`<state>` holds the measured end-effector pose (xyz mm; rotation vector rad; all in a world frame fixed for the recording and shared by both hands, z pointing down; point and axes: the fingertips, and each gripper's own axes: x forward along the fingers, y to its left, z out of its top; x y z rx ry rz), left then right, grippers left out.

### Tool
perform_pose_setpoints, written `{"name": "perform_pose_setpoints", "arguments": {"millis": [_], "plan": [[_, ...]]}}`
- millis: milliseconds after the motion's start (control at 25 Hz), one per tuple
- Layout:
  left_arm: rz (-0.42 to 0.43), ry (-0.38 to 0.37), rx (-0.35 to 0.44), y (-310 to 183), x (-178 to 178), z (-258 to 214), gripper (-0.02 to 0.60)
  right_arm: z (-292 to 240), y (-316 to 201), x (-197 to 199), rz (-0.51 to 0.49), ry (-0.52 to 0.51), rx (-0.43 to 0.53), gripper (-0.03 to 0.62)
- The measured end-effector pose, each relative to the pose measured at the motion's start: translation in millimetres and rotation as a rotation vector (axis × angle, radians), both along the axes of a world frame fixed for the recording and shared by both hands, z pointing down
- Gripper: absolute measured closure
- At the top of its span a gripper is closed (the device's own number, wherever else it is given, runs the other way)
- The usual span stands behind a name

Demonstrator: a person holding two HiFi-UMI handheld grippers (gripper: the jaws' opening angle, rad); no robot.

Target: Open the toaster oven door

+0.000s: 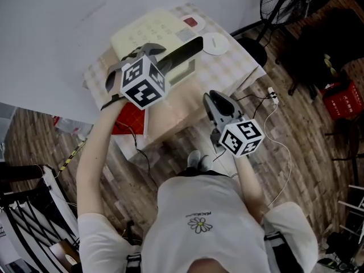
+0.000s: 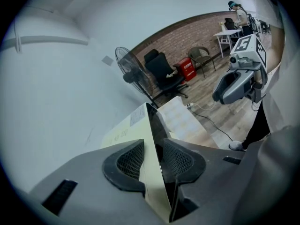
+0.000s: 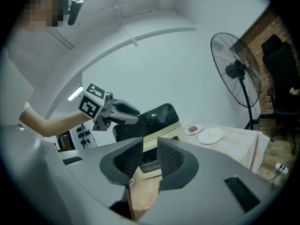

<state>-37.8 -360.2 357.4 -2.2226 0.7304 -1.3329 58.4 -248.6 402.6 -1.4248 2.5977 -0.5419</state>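
Note:
A cream toaster oven (image 1: 149, 32) stands on a table with a checked cloth (image 1: 242, 67). Its dark glass door (image 1: 183, 53) hangs tilted, partway out from the front. My left gripper (image 1: 156, 50) is at the door's upper edge. In the left gripper view both pads (image 2: 127, 165) press on the door (image 2: 159, 135), so this gripper (image 2: 153, 162) is shut on it. My right gripper (image 1: 215, 97) hovers low in front of the table, apart from the oven. In the right gripper view it (image 3: 150, 159) is open with nothing between its pads, and the oven (image 3: 164, 128) lies ahead.
A white plate (image 1: 215, 43) and a small red dish (image 1: 192, 23) sit on the table to the right of the oven. A standing fan (image 1: 284, 1), dark chairs and a red crate (image 1: 341, 98) stand at the right. A white cable (image 1: 273, 104) trails over the wooden floor.

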Motion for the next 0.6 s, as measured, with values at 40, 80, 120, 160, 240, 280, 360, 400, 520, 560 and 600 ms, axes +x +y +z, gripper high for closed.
{"name": "perform_pose_setpoints", "arguments": {"millis": [40,80,120,160,240,280,360,400,520,560,600], "plan": [[0.001,-0.001,0.000,0,0,0,0.443,0,-7,-7,-0.033,-0.038,-0.016,0.533],[0.002,-0.002,0.001,1,1,0,0.443,1,-14,-14,-0.064,-0.085,-0.036,0.526],[0.003,-0.003,0.001,1,1,0,0.443,2,-21,-20,-0.091,-0.138,-0.061,0.511],[0.005,-0.006,0.000,1,1,0,0.443,4,-28,-25,-0.115,-0.195,-0.090,0.492],[0.009,-0.013,-0.003,2,2,0,0.443,12,-42,-35,-0.153,-0.308,-0.152,0.459],[0.010,-0.017,-0.005,1,2,0,0.443,17,-50,-39,-0.166,-0.365,-0.187,0.447],[0.012,-0.022,-0.010,1,3,1,0.443,28,-64,-47,-0.186,-0.498,-0.259,0.432],[0.012,-0.023,-0.011,1,2,0,0.442,31,-71,-51,-0.199,-0.572,-0.283,0.431],[0.012,-0.018,-0.013,0,1,0,0.443,38,-91,-63,-0.225,-0.703,-0.303,0.428],[0.010,-0.017,-0.014,0,1,0,0.443,44,-97,-64,-0.217,-0.703,-0.315,0.427],[0.009,-0.017,-0.015,0,1,-1,0.443,51,-102,-65,-0.202,-0.693,-0.334,0.425]]}}
